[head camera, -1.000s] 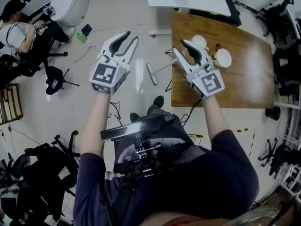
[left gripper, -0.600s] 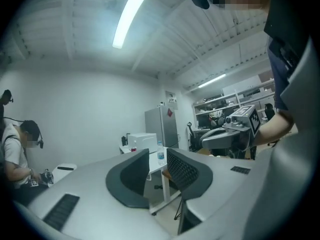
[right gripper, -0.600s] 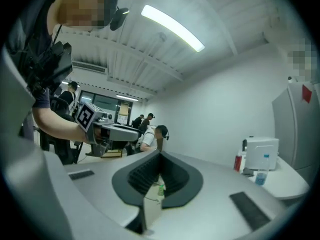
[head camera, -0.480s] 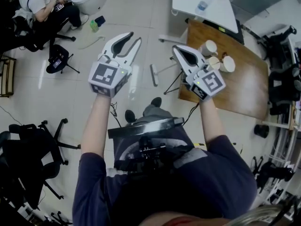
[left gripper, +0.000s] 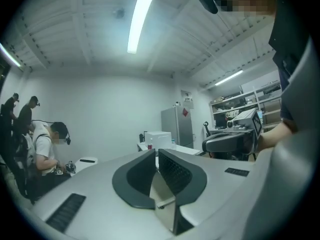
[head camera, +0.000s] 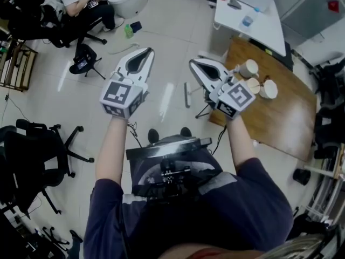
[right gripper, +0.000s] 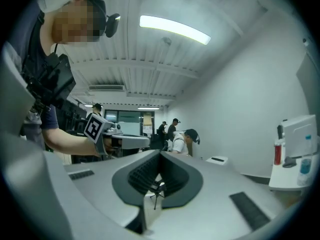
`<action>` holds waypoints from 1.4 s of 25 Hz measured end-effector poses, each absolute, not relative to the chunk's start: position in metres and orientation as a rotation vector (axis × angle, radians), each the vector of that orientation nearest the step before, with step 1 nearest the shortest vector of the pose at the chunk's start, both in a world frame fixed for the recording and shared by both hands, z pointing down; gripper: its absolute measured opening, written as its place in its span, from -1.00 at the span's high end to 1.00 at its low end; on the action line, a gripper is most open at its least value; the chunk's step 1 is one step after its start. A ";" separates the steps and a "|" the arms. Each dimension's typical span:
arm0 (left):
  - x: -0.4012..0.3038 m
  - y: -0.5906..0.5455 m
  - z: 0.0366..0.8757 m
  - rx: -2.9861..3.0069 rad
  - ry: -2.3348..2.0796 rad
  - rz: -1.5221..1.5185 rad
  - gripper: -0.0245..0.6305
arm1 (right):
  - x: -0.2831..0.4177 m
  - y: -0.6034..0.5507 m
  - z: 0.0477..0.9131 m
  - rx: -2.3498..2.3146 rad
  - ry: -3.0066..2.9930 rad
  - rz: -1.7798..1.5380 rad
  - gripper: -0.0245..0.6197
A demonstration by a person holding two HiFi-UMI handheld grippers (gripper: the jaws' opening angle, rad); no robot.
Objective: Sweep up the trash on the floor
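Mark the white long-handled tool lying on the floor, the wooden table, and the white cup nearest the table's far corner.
white long-handled tool (head camera: 187, 95), head view, on its white crossbar head.
wooden table (head camera: 275, 124), head view, on bare tabletop.
white cup (head camera: 249, 68), head view, on its open top.

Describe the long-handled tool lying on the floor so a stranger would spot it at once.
Start at the brown wooden table. On the floor just off its left edge lies the tool. Its pale, bar-shaped head sets it apart from the thin black stand beside it.
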State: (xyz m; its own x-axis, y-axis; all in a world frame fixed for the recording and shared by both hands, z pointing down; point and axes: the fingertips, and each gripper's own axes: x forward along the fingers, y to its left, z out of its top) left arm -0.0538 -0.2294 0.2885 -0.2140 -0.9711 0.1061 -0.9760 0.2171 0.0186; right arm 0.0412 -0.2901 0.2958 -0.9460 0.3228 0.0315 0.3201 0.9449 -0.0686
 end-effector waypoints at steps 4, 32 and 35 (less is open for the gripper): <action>-0.046 -0.230 0.287 1.751 -2.483 0.069 0.91 | 0.042 -0.298 0.304 -0.731 -3.004 0.131 0.90; 0.049 0.058 0.338 1.075 -2.682 0.035 0.91 | 0.068 -0.039 0.360 -1.432 -2.475 0.178 0.91; 0.070 0.091 0.337 1.164 -2.649 0.027 0.91 | 0.089 -0.001 0.358 -1.401 -2.484 0.135 0.90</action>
